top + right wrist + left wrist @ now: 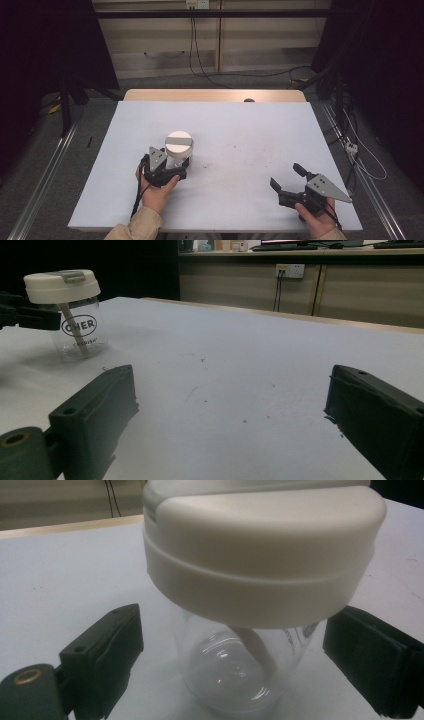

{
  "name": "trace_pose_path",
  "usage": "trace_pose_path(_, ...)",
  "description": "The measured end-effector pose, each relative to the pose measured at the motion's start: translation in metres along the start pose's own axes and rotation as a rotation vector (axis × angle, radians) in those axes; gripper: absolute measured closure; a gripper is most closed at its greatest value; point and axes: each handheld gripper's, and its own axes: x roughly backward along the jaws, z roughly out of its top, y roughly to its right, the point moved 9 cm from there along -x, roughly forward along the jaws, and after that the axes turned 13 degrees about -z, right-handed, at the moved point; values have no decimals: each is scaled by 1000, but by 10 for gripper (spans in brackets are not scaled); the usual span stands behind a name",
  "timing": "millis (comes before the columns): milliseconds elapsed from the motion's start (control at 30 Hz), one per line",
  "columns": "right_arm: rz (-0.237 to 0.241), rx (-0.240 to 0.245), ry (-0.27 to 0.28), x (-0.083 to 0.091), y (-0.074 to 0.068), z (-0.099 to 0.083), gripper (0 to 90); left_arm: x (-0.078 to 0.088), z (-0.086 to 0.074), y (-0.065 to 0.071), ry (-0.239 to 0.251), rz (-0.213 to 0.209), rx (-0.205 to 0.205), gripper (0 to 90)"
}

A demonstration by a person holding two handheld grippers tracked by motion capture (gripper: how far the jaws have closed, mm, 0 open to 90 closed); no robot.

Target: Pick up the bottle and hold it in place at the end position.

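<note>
My left gripper (176, 161) straddles the clear plastic cup (178, 150), which stands upright on the white worktop (250, 145), left of centre and nearer the front edge than the back; in the left gripper view the cup's transparent body (240, 670) sits between my two black jaws with a visible gap of worktop on either side, so the pads are not pressing on it; the jaws stand at a middling width, neither wide nor clamped. The cup wears a broad white lid (260, 555) with a grey tab on top, and a pale straw (75, 330) leans inside it; the right gripper view shows a dark oval logo on its wall. My right gripper (291, 179) rests near the front right corner of the worktop, well apart from the cup, its jaws spread wide with bare worktop between them. My left hand (156, 192) grips its gripper from behind, by the front edge.
</note>
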Motion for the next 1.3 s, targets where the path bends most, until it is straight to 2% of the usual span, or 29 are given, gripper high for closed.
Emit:
trace_pose_path(500, 2, 1, 2, 0, 0, 0, 59, -16, 4, 5, 18, 36, -3, 118)
trace_pose_path(600, 2, 1, 3, 0, 0, 0, 59, -19, 4, 4, 30, 48, 11, 125)
trace_pose_path(800, 2, 0, 2, 0, 0, 0, 61, -25, 2, 2, 14, 67, 3, 137)
trace_pose_path(1033, 3, 3, 6, 1, 1, 1, 62, -27, 5, 1, 37, 60, 17, 164)
trace_pose_path(1300, 9, 5, 1, 0, 0, 0, 62, -29, 5, -1, 21, 38, 6, 179)
